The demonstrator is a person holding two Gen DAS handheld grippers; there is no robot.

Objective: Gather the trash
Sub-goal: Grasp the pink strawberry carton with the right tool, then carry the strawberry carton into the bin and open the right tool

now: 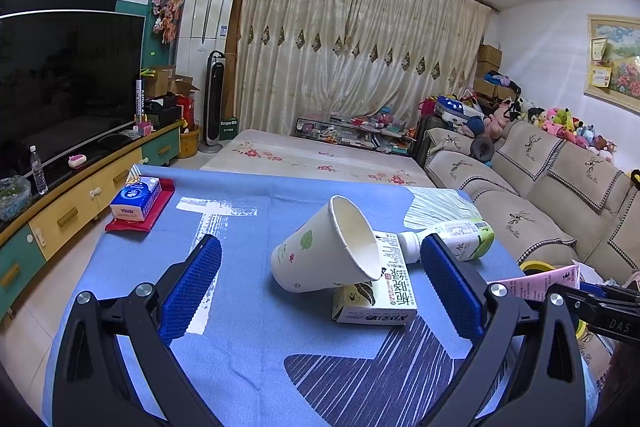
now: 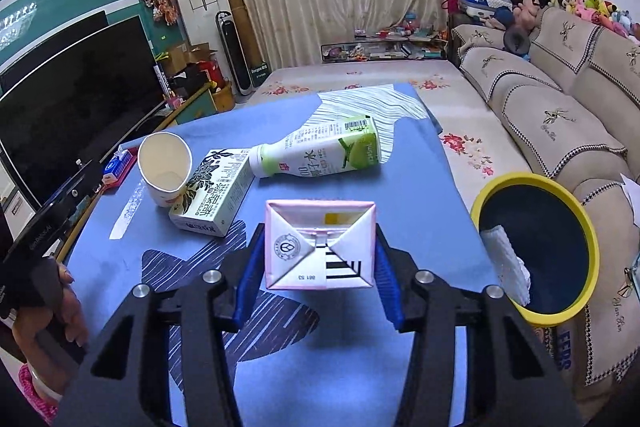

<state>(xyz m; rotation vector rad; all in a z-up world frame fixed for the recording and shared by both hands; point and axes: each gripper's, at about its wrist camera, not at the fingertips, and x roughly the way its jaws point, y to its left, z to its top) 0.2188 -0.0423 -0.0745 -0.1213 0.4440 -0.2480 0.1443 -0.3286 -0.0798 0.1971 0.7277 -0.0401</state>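
Observation:
My right gripper (image 2: 320, 279) is shut on a pink and white drink carton (image 2: 320, 247), lifted above the blue tablecloth (image 2: 420, 203); the carton (image 1: 532, 285) also shows at the right edge of the left wrist view. On the table lie a tipped paper cup (image 1: 320, 247) (image 2: 166, 171), a green and white drink box (image 1: 380, 287) (image 2: 214, 193) that the cup leans on, and a white and green bottle (image 1: 452, 239) (image 2: 324, 155) on its side. My left gripper (image 1: 320, 287) is open, its blue pads on either side of the cup and box.
A yellow-rimmed dark bin (image 2: 540, 247) holding white crumpled paper (image 2: 508, 267) stands right of the table, beside a beige sofa (image 2: 560, 115). A tissue pack (image 1: 136, 197) on a red pad sits at the table's far left. A TV cabinet (image 1: 60, 211) runs along the left.

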